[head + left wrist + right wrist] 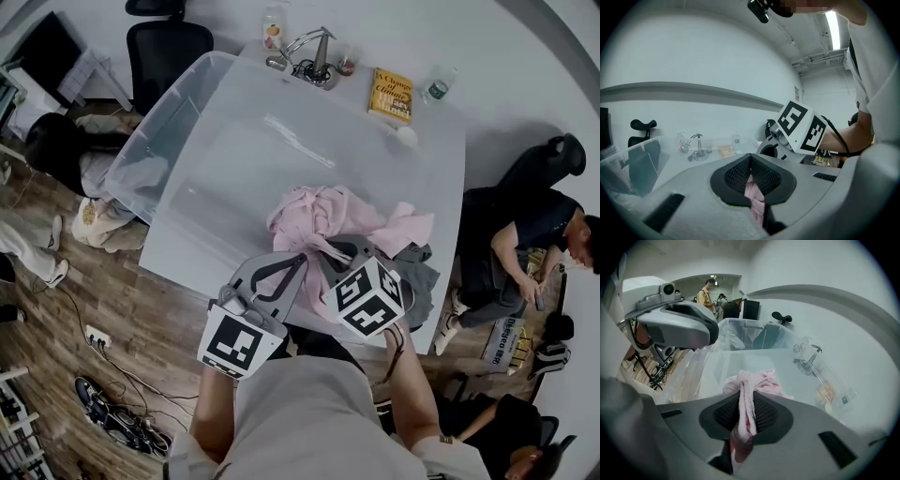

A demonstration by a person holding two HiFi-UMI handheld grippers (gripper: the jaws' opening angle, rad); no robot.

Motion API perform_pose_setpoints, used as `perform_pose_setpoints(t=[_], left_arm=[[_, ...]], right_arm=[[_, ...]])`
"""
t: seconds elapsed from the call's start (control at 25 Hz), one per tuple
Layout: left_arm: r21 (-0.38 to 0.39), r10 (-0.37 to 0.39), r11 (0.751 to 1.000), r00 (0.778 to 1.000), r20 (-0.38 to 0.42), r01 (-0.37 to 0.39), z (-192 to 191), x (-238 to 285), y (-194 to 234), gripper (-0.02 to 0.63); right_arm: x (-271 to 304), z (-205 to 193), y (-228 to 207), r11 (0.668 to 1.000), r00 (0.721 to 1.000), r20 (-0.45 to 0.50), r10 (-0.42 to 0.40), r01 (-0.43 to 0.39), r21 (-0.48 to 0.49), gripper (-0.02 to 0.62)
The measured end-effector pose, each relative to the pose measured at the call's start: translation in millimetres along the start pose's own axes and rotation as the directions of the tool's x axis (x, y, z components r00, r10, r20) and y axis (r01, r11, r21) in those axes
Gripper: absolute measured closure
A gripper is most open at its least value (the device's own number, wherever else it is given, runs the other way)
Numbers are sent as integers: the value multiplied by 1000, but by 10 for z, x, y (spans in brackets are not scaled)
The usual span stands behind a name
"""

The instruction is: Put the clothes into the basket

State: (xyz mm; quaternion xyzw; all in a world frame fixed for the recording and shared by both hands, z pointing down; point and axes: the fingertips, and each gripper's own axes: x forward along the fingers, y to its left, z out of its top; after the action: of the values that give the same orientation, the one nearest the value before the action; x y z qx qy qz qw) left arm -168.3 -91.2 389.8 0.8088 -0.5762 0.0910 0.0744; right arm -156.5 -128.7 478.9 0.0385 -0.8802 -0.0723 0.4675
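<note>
A crumpled pink garment (323, 217) lies on the white table (234, 187) near its front edge. Both grippers are pinched onto it. My left gripper (300, 260) is shut on a fold of the pink cloth (753, 197), which hangs between its black pads. My right gripper (339, 251) is shut on another bunch of the same garment (746, 401), with the rest of it heaped just ahead (759, 380). A grey garment (424, 274) lies to the right under the pink one. The clear plastic basket (155, 141) stands at the table's left side, also visible in the right gripper view (750, 336).
At the table's far edge are a yellow book (391, 94), a bottle (437, 86), a white cup (405, 136) and a metal stand (314, 61). A person sits to the right (525, 244). An office chair (164, 47) stands behind the basket.
</note>
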Motion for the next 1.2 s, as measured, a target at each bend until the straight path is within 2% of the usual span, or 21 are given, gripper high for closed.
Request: perform_pose_setpoints(t=[0.36, 0.56, 0.72, 0.8, 0.92, 1.0, 1.12, 1.2], left_arm=[[3, 0, 1000, 1000, -6, 0, -32, -24, 28, 600], [-10, 0, 1000, 1000, -1, 0, -25, -27, 44, 600], [-5, -9, 1000, 1000, 7, 9, -20, -9, 45, 600], [-39, -5, 999, 1000, 19, 6, 16, -9, 46, 600], [-82, -8, 997, 999, 53, 13, 79, -16, 43, 600], [-107, -7, 994, 998, 69, 15, 117, -26, 46, 600], [-104, -13, 994, 995, 94, 23, 185, -26, 33, 600], [-105, -20, 994, 993, 116, 33, 245, -28, 10, 600]], right_arm=[[119, -152, 11, 982, 990, -117, -85, 64, -175, 534], [-21, -36, -81, 985, 993, -12, -115, 112, -128, 530], [-139, -1, -95, 993, 993, 68, -97, 102, -63, 461], [-224, 48, -92, 996, 987, 138, -85, 87, -13, 444], [-393, 145, -91, 996, 956, 282, -79, 61, 70, 442], [-521, 211, -92, 992, 923, 375, -87, 45, 120, 442], [-705, 273, -128, 986, 872, 478, -105, 29, 163, 445], [-836, 293, -159, 981, 836, 536, -121, 19, 192, 481]])
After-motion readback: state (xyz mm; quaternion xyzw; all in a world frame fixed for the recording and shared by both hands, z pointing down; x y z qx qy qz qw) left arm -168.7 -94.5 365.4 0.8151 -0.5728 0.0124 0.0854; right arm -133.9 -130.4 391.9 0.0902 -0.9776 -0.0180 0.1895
